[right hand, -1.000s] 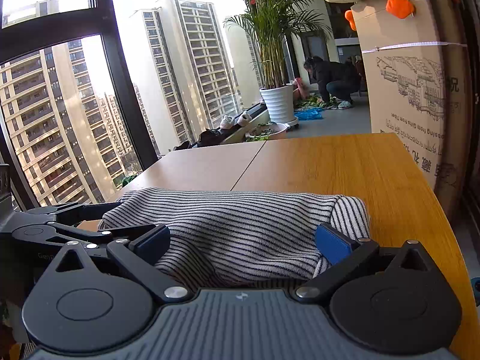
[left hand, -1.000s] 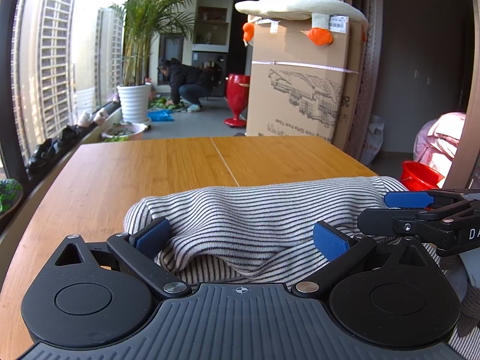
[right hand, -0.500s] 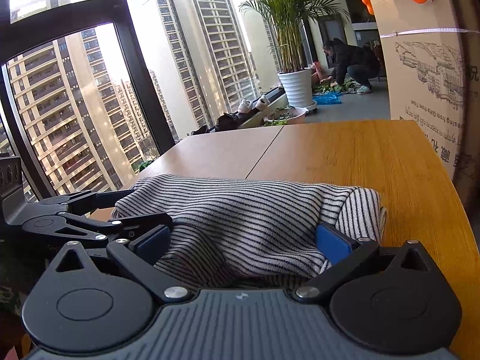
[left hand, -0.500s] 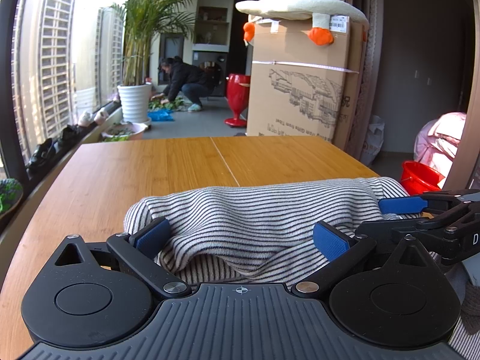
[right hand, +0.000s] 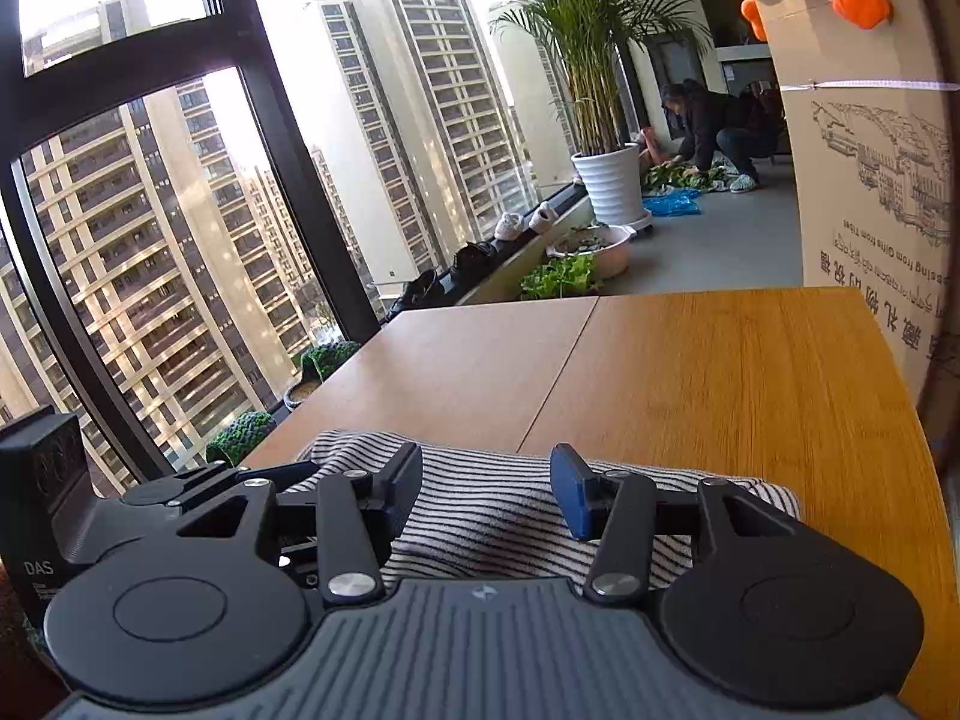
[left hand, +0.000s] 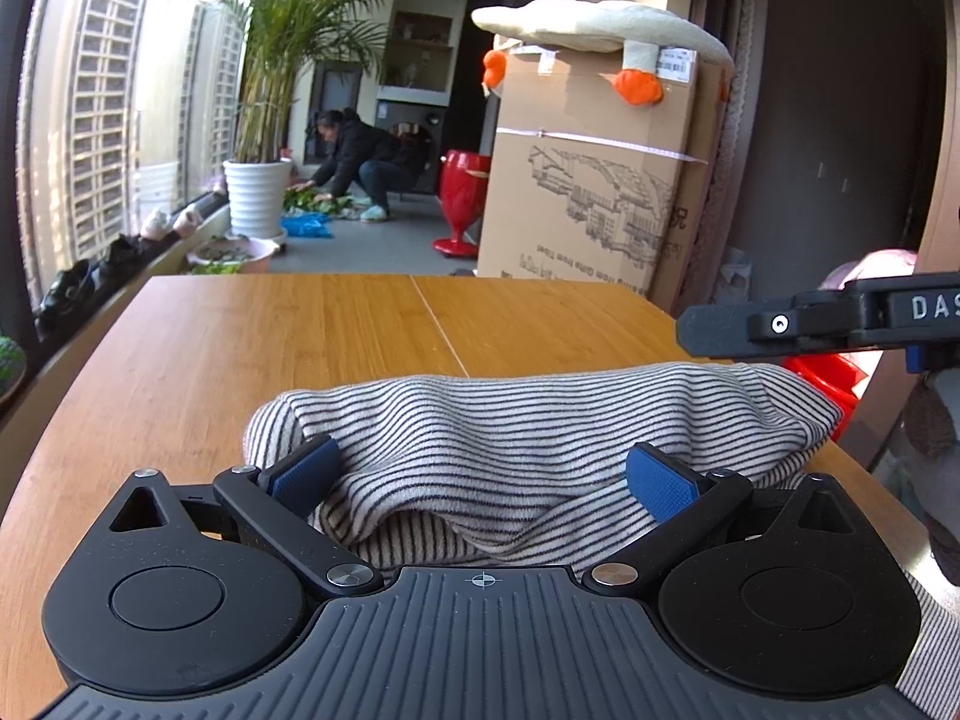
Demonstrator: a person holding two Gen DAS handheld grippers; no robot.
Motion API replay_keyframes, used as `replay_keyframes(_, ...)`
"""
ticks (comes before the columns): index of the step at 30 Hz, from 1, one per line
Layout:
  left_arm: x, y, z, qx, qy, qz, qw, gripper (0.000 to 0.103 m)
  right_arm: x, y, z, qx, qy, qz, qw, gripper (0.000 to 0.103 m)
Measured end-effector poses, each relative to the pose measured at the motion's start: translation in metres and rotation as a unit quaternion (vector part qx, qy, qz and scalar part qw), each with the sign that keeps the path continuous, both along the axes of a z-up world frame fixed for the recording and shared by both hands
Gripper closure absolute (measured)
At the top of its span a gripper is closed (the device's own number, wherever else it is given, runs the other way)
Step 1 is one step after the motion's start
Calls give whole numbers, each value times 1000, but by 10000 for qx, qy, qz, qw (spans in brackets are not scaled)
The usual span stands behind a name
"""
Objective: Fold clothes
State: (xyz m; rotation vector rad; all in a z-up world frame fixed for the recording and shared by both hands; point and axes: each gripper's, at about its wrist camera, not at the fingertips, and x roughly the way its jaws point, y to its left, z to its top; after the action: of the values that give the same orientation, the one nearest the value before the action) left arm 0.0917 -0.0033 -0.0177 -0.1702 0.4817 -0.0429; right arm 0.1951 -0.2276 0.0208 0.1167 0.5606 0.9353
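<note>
The left gripper (left hand: 483, 474) is spread wide around the folded striped shirt (left hand: 540, 426) at the near edge of the wooden table (left hand: 300, 336). The right gripper (right hand: 486, 483) is partly open above the shirt, holding nothing. Farther back stands a cardboard box (left hand: 588, 192).

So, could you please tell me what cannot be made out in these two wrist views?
- Striped garment: near part hidden by the left gripper body in the left view; type and fold state unclear.
- Right gripper: in the left view, cut off by the right edge.
</note>
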Motion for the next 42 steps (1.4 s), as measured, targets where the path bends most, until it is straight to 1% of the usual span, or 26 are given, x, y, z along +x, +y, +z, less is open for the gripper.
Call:
replay_keyframes(2, -8, 5, 2, -144, 26, -41, 9999, 0, 4, 11, 1, -111, -18, 184, 9998, 58)
replay_keyframes(5, -12, 15, -2, -353, 194, -182, 9990, 0, 9, 28, 1, -278, -46, 460, 9985, 58)
replay_keyframes(8, -12, 29, -3, -744, 210, -262, 9967, 0, 15, 46, 2, -445, -73, 736, 9963, 57)
replay_keyframes(10, -13, 34, -4, -908, 184, -293, 9953, 0, 19, 57, 3, -555, -91, 920, 9942, 56)
replay_keyframes(12, -15, 36, -6, -984, 142, -308, 9946, 0, 22, 68, 3, -666, -109, 1103, 9916, 45)
replay_keyframes(13, -16, 36, -7, -958, 124, -313, 9948, 0, 24, 74, 4, -721, -118, 1194, 9902, 35)
replay_keyframes(14, -17, 35, -7, -921, 109, -312, 9952, 0, 28, 85, 3, -764, -66, 1319, 9883, 33)
replay_keyframes(15, -18, 34, -7, -892, 99, -307, 9955, 0, 33, 98, 0, -819, 25, 1430, 9863, 33)
replay_keyframes(17, -19, 33, -8, -872, 75, -301, 9957, 0, 40, 122, -12, -1139, 117, 1477, 9824, 33)
replay_keyframes(19, -21, 35, -9, -931, 47, -319, 9951, 0, 45, 139, -28, -1392, 360, 1623, 9762, 33)
replay_keyframes(20, -21, 37, -10, -1011, 49, -326, 9943, 0, 48, 142, -34, -1412, 512, 1654, 9747, 32)
replay_keyframes(22, -25, 47, -11, -1314, -42, -342, 9907, 0, 56, 140, -41, -1205, 886, 1616, 9755, 30)
replay_keyframes(24, -31, 57, -10, -1639, -138, -337, 9858, 0, 56, 134, -42, -1080, 1032, 1553, 9765, 35)
replay_keyframes(25, -36, 62, -9, -1778, -158, -344, 9833, 0, 52, 131, -40, -1050, 999, 1539, 9774, 41)
replay_keyframes(26, -41, 66, -8, -1910, -172, -356, 9808, 0, 43, 129, -36, -1040, 890, 1549, 9784, 48)
replay_keyframes(27, -47, 71, -7, -2042, -186, -368, 9781, 0, 35, 126, -33, -1029, 781, 1559, 9793, 53)
replay_keyframes(28, -53, 72, -6, -2050, -205, -371, 9778, 0, 27, 124, -29, -1018, 672, 1569, 9801, 61)
replay_keyframes(29, -59, 72, -5, -2031, -226, -372, 9782, 0, 18, 122, -25, -1008, 562, 1578, 9807, 65)
replay_keyframes(31, -68, 70, -2, -1919, -244, -328, 9806, 0, 2, 118, -17, -986, 343, 1597, 9816, 70)
replay_keyframes(34, -79, 64, 3, -1813, -275, -443, 9820, 0, -22, 110, -7, -924, 73, 1607, 9826, 72)
replay_keyframes(37, -92, 56, 10, -1584, -365, -675, 9844, 0, -33, 94, -11, -651, 243, 1536, 9857, 72)
replay_keyframes(39, -103, 54, 14, -1459, -491, -890, 9841, 0, -34, 86, -17, -485, 382, 1437, 9877, 72)
replay_keyframes(41, -113, 58, 17, -1544, -649, -885, 9819, 0, -36, 79, -24, -386, 476, 1234, 9905, 72)
replay_keyframes(42, -116, 62, 18, -1649, -679, -775, 9809, 0, -37, 77, -29, -355, 492, 1120, 9919, 72)
